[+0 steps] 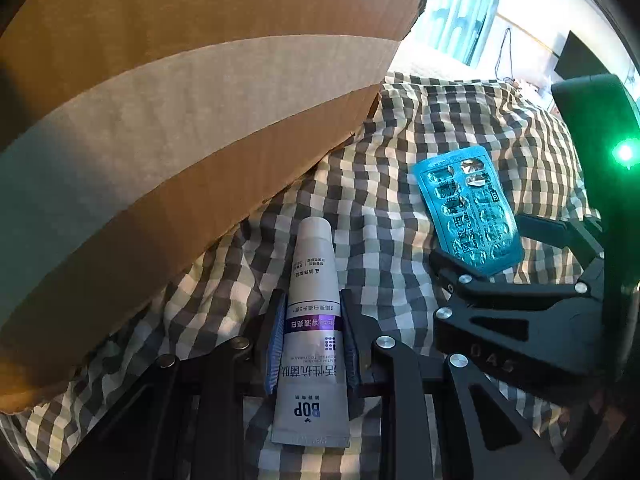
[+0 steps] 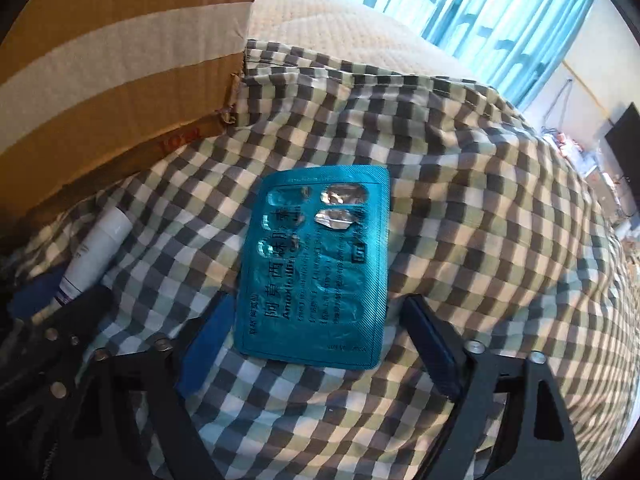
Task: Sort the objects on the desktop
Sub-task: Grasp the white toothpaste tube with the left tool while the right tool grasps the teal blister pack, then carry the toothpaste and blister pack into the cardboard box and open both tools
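Note:
A grey-white toothpaste tube lies on the checked cloth, cap pointing away. My left gripper is shut on its middle, a blue pad pressing each side. In the right wrist view the same tube shows at the left edge. To its right lies a teal blister pack of capsules, some pockets burst. My right gripper straddles the near half of the blister pack. Its jaws stand open, the left pad at the pack's edge and the right pad a little clear of it.
A large taped cardboard box stands on the cloth close to the left of the tube, its corner near the pack. Beyond the cloth are a pale mattress, blue curtains and a dark screen at the far right.

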{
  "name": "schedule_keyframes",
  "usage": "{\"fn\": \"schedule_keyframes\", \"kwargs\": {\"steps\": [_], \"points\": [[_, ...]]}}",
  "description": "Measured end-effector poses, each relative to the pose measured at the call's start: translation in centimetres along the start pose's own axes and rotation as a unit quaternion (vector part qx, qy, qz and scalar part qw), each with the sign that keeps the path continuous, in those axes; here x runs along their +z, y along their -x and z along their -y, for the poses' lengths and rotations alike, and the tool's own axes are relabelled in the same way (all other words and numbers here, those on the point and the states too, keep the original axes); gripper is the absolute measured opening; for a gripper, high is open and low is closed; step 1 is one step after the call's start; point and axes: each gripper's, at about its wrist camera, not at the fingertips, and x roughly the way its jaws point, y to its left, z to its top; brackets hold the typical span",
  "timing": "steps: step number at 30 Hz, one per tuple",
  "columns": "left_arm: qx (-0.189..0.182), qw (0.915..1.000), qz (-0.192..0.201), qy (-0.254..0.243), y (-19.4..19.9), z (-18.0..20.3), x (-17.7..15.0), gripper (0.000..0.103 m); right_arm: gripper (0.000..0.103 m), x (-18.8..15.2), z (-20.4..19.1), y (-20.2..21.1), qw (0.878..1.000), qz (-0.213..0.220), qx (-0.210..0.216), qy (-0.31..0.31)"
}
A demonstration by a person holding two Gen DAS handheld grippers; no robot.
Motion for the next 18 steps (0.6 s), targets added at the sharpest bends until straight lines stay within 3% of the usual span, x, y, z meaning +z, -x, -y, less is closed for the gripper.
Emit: {"fn": "schedule_keyframes", "kwargs": {"steps": [6,12,18], "points": [[-0.005,1.0000,0.002,-0.003,0.4,-0.2,-0.1,0.026,0.067,-1.7,1.7,2.3,0.998,-0.007,0.032,-0.052],[-0.037,0.9993,-0.008,-0.002,3.9,-0.1,-1.7,0.026,0.067,-3.5,2.5,9.1,0.995,0.017,0.039,-0.085],[-0.097,0.9938,0.055,-0.008,11.9,-0.2,-1.7,0.026,0.067,-3.9,2.9,18.1,0.989,0.078,0.050,-0.119]]}}
